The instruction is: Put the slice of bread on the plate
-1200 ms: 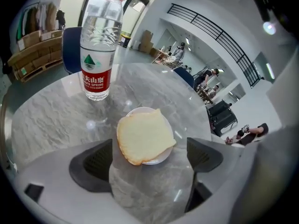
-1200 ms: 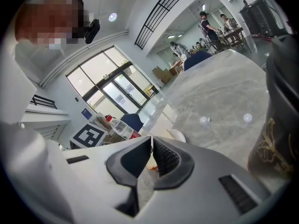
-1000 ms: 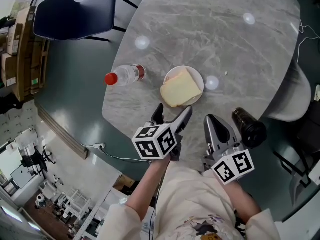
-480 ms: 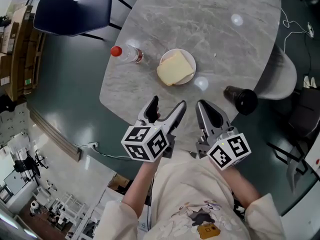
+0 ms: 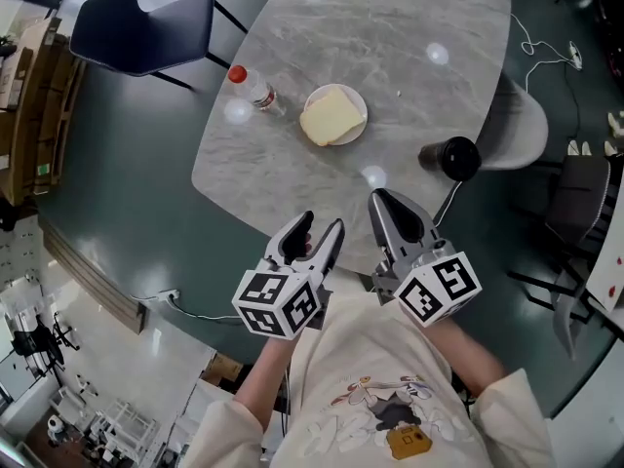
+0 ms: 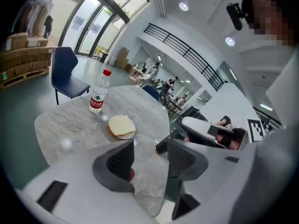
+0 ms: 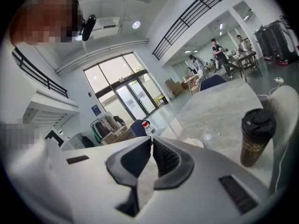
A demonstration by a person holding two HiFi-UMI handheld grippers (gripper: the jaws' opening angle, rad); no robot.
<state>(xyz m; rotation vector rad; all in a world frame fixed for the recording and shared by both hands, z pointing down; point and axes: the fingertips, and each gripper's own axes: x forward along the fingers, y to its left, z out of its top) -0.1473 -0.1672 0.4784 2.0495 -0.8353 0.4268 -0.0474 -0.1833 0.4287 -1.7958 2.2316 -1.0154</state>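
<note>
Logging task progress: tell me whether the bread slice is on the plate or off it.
On it: the bread slice lies flat on the white plate, covering most of it.

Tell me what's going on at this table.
A person holds a claw in each hand near the close edge of the marble table, short of everything on it. The slice of bread lies on the white plate, so the job looks done. The left claw is closing on nothing; the right claw is shut and empty. A water bottle stands beside the plate, a dark tumbler further right.
</note>
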